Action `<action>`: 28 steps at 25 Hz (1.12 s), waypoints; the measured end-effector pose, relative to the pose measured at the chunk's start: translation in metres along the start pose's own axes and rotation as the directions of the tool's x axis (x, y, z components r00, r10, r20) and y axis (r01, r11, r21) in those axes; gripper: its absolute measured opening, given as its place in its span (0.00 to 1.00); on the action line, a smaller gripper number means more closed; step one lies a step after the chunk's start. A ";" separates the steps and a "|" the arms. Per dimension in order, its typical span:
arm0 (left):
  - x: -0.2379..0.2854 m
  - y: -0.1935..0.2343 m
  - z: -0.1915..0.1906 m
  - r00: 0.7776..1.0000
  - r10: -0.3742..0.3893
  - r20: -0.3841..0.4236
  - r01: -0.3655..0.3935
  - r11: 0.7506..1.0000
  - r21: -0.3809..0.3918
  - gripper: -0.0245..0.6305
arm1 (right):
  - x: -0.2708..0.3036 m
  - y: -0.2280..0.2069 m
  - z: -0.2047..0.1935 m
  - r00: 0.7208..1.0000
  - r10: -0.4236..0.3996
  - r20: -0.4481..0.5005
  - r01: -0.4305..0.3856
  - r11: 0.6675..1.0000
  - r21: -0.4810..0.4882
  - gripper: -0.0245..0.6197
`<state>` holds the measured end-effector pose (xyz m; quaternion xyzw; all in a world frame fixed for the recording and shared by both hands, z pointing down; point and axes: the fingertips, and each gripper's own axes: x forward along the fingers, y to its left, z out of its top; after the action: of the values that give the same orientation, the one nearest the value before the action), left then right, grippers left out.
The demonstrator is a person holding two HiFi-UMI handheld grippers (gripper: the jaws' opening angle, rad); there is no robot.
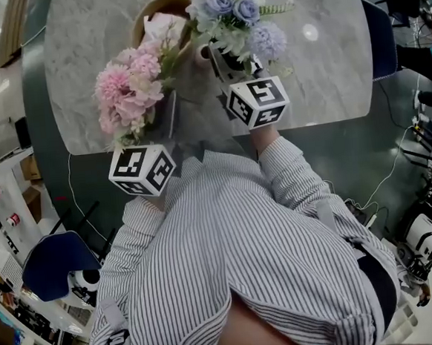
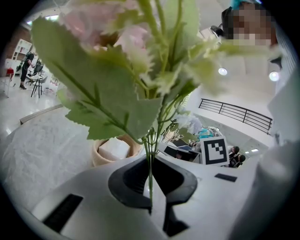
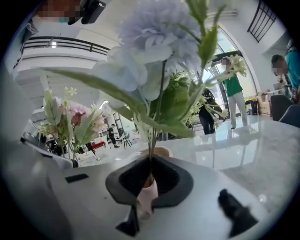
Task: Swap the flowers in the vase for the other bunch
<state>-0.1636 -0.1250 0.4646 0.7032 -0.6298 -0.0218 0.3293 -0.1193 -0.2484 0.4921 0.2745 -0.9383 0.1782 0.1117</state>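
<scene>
The pink bunch (image 1: 127, 89) stands upright over the marble table's near edge, its thin green stems (image 2: 150, 164) pinched in my left gripper (image 1: 165, 118), which is shut on them. Its leaves (image 2: 108, 103) fill the left gripper view. The blue-lilac bunch (image 1: 237, 14) is held to the right of it. My right gripper (image 1: 226, 61) is shut on the pale pink piece (image 3: 149, 190) at the base of its stems. A tan round pot (image 1: 160, 12) with a white block inside it stands on the table behind and between the two bunches, also visible in the left gripper view (image 2: 115, 150).
The grey marble table (image 1: 326, 62) is rounded and spreads behind the flowers. A blue chair (image 1: 380, 40) stands at its right edge and another blue seat (image 1: 55, 262) at the lower left. A person's striped shirt (image 1: 238, 263) fills the near foreground. People stand in the distance (image 3: 234, 93).
</scene>
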 end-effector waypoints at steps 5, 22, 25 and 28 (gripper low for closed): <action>0.003 0.001 0.001 1.000 -0.003 0.002 0.003 1.000 0.006 0.08 | -0.002 -0.002 0.003 1.000 0.003 -0.001 -0.003 1.000 0.011 0.08; -0.003 -0.016 0.026 0.997 -0.052 0.057 0.050 0.998 0.037 0.08 | -0.024 0.009 0.045 0.998 0.003 0.068 -0.004 1.000 0.019 0.08; -0.003 -0.020 0.033 0.996 -0.059 0.070 0.056 0.997 0.048 0.08 | -0.028 0.012 0.055 0.996 0.016 0.085 -0.017 1.000 0.012 0.08; -0.003 -0.026 0.039 0.994 -0.067 0.084 0.063 0.996 0.059 0.08 | -0.036 0.014 0.067 0.995 0.026 0.096 -0.025 1.000 -0.003 0.08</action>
<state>-0.1587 -0.1398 0.4199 0.7308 -0.6205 -0.0449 0.2810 -0.1049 -0.2471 0.4168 0.2707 -0.9462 0.1652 0.0646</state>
